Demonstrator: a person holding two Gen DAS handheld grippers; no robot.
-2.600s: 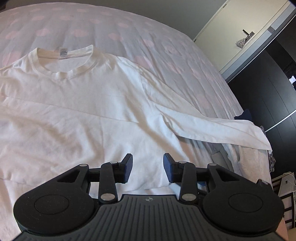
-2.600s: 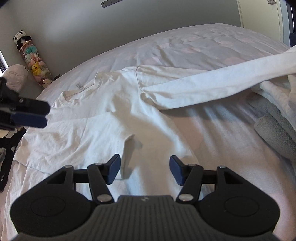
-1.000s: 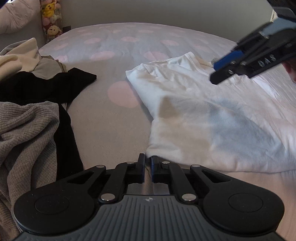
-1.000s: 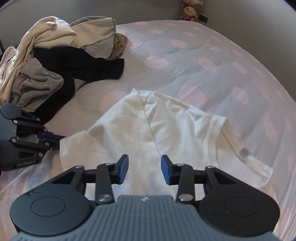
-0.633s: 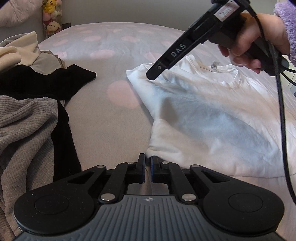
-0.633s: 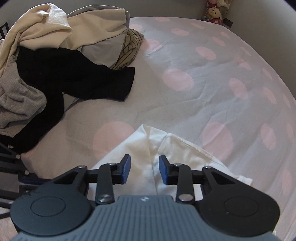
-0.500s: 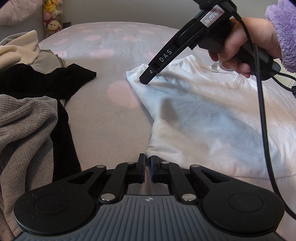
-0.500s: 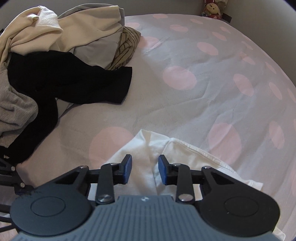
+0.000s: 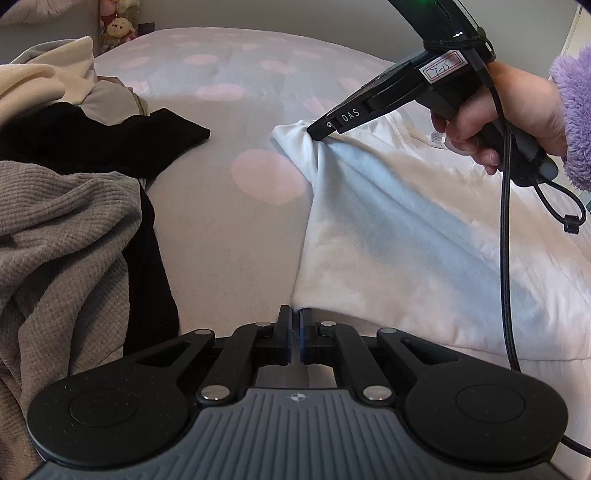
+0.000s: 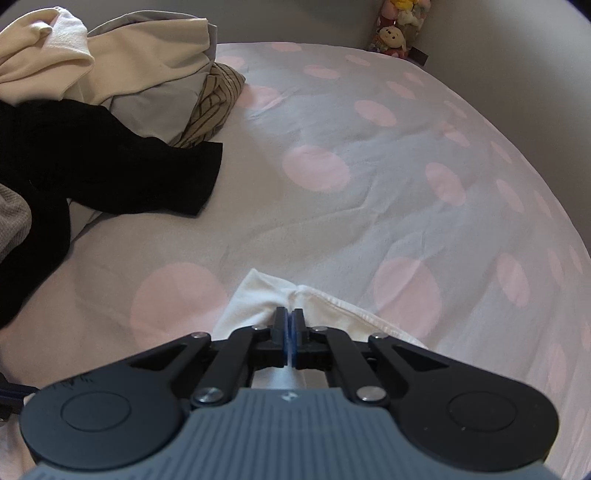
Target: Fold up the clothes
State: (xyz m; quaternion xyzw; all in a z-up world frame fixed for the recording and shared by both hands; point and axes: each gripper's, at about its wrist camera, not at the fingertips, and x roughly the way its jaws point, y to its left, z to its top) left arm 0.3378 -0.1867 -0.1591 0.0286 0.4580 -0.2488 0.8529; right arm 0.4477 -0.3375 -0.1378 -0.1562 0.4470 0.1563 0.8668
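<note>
A white T-shirt [image 9: 399, 236] lies on the bed, its left side folded in. My left gripper [image 9: 294, 317] is shut on the shirt's near left corner at the hem. My right gripper [image 10: 289, 317] is shut on the far left corner of the white shirt [image 10: 258, 295], near the shoulder. In the left wrist view the right gripper [image 9: 319, 133] pinches that bunched corner, held by a hand in a purple sleeve. The collar label shows beyond it.
A pile of clothes lies to the left: a grey knit [image 9: 62, 236], a black garment [image 9: 103, 140] [image 10: 110, 173], cream and striped pieces [image 10: 129, 55]. The pink-dotted bed sheet [image 10: 369, 184] stretches beyond. Plush toys [image 10: 395, 26] stand by the wall.
My right gripper came down over the shirt's far corner and closed on it, bunching the cloth. My left gripper stayed shut on the near corner.
</note>
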